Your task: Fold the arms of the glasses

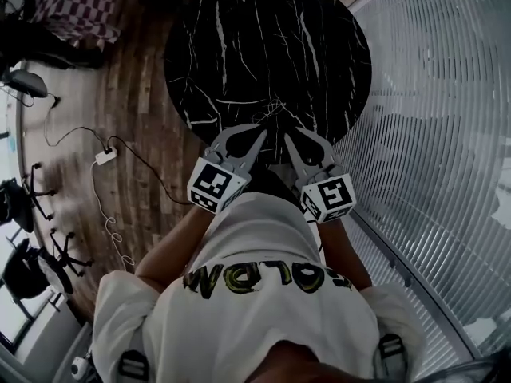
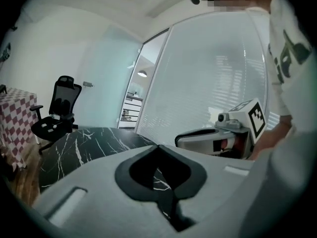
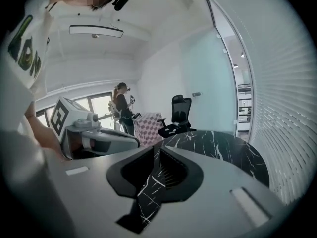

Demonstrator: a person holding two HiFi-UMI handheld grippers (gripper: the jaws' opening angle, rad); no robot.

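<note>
Nearest, at 6 o'clock in the head view, the person's white short-sleeved shirt point(image 1: 263, 309) fills the lower edge, and both forearms reach toward 12 o'clock. The left hand-held gripper point(image 2: 158, 146), carrying a black-and-white marker cube point(image 1: 214, 183), has its jaws pressed tip to tip. Only dark stone shows through the rounded opening behind the tips. Just at its 3 o'clock, the right hand-held gripper point(image 3: 154, 147) has its jaws a narrow slit apart, with nothing between them but veined stone seen through the gap. Both are held above the 6 o'clock rim of the round black marble worktop with white veins point(image 1: 263, 38), their tips near each other but apart. The glasses cannot be made out in any view; the thin pale lines on the stone just ahead of the tips cannot be told from veins. At the worktop's 9 o'clock lies brown wooden plank floor point(image 1: 140, 78) with a white power strip point(image 1: 104, 157) on a dark cable. A red-and-white checked cloth point(image 1: 80, 2) sits at 11 o'clock. A curved glass wall with horizontal blinds point(image 1: 447, 134) runs along 3 o'clock. Farthest off, the right gripper view shows a black mesh office chair point(image 3: 179, 114) and a second person point(image 3: 122, 110) standing by a window.
</note>
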